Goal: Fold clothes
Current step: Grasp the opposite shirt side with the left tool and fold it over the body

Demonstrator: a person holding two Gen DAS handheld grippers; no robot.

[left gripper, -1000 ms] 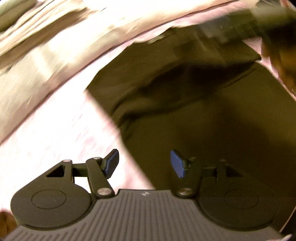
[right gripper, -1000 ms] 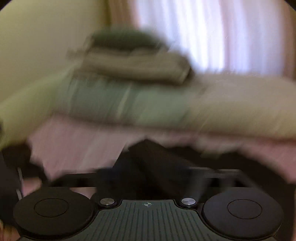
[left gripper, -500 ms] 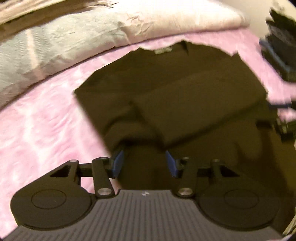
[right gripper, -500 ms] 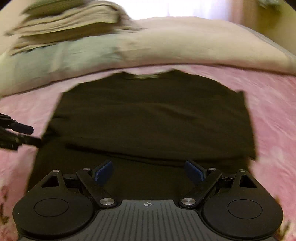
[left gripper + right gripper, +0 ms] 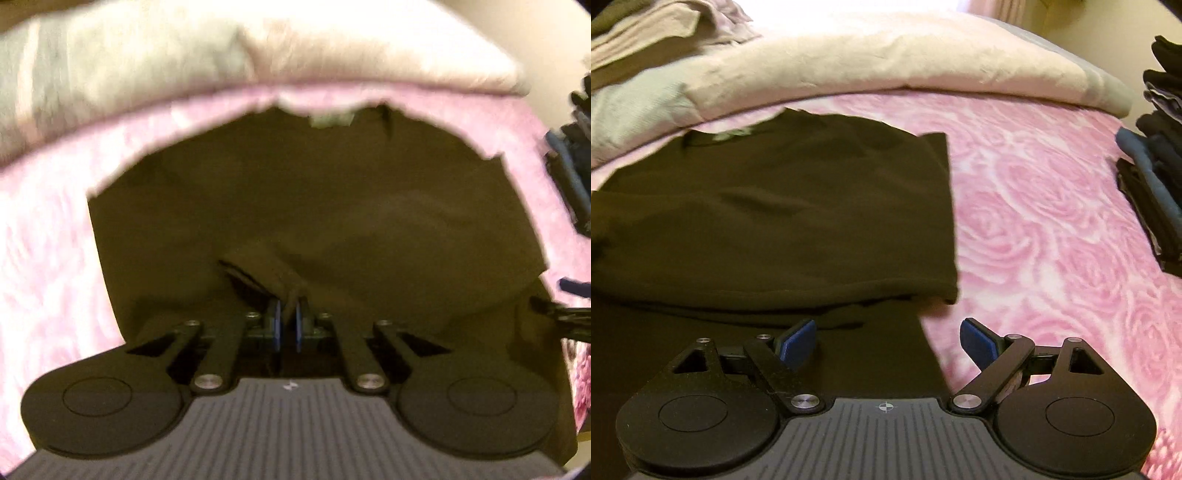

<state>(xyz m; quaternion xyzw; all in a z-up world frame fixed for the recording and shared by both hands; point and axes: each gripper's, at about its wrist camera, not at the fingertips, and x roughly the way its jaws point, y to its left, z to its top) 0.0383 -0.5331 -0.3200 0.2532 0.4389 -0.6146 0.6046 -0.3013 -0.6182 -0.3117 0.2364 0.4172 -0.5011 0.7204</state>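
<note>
Dark T-shirt (image 5: 783,206) spread flat on the pink rose-patterned bedspread (image 5: 1052,206), collar toward the pale duvet (image 5: 886,62) at the head of the bed. Partly folded by the look of it — sleeves tucked in, upper part lying as a neat panel with a straight right edge, lower body unfolded below it. Left claw (image 5: 288,325) pinched together on a raised ridge of the shirt's fabric near its lower middle. Right claw (image 5: 888,343) spread wide, nothing between the pads, straddling the shirt's lower right edge where cloth meets bedspread. Left to do, likely: seize that edge, carry the bottom up over the top. Plenty of bare bedspread to the right — bounded further off by a stack of folded dark clothes (image 5: 1156,177); duvet close beyond the collar.
</note>
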